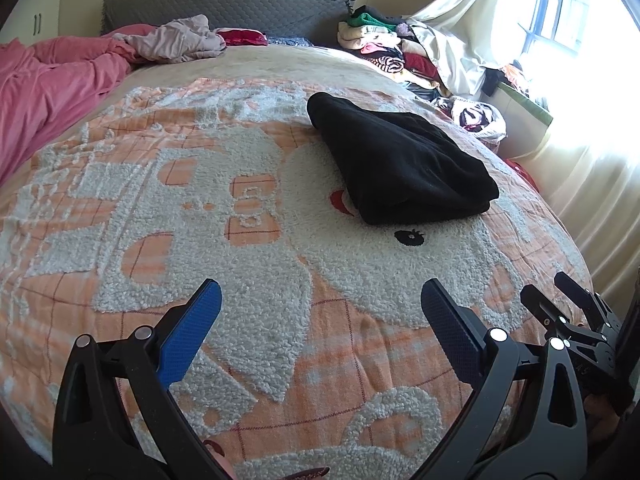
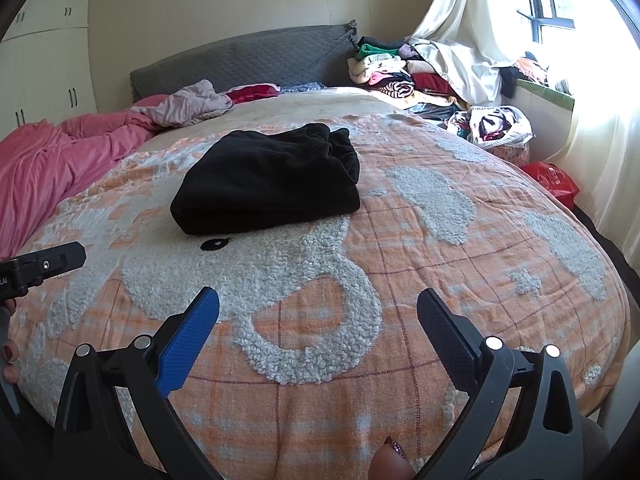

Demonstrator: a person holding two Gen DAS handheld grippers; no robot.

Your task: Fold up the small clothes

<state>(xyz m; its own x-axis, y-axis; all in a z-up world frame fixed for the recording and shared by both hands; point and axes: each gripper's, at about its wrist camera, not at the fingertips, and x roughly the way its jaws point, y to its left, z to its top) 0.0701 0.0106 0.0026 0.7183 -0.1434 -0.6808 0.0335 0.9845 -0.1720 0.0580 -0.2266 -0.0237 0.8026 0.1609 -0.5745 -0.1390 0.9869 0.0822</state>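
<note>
A black garment (image 1: 400,160) lies folded in a thick stack on the orange and white blanket (image 1: 200,208); it also shows in the right wrist view (image 2: 268,184). My left gripper (image 1: 320,300) is open and empty, held low over the blanket, well short of the garment. My right gripper (image 2: 318,308) is open and empty, also near the bed's front edge. The right gripper shows at the right edge of the left wrist view (image 1: 576,312). The left gripper's tip shows at the left edge of the right wrist view (image 2: 44,266).
A pink quilt (image 1: 48,92) and a crumpled mauve cloth (image 1: 180,40) lie at the bed's far left. A pile of clothes (image 1: 384,44) sits at the far right by the grey headboard (image 1: 224,4). A red bag (image 2: 552,182) and curtains (image 2: 600,140) stand beside the bed.
</note>
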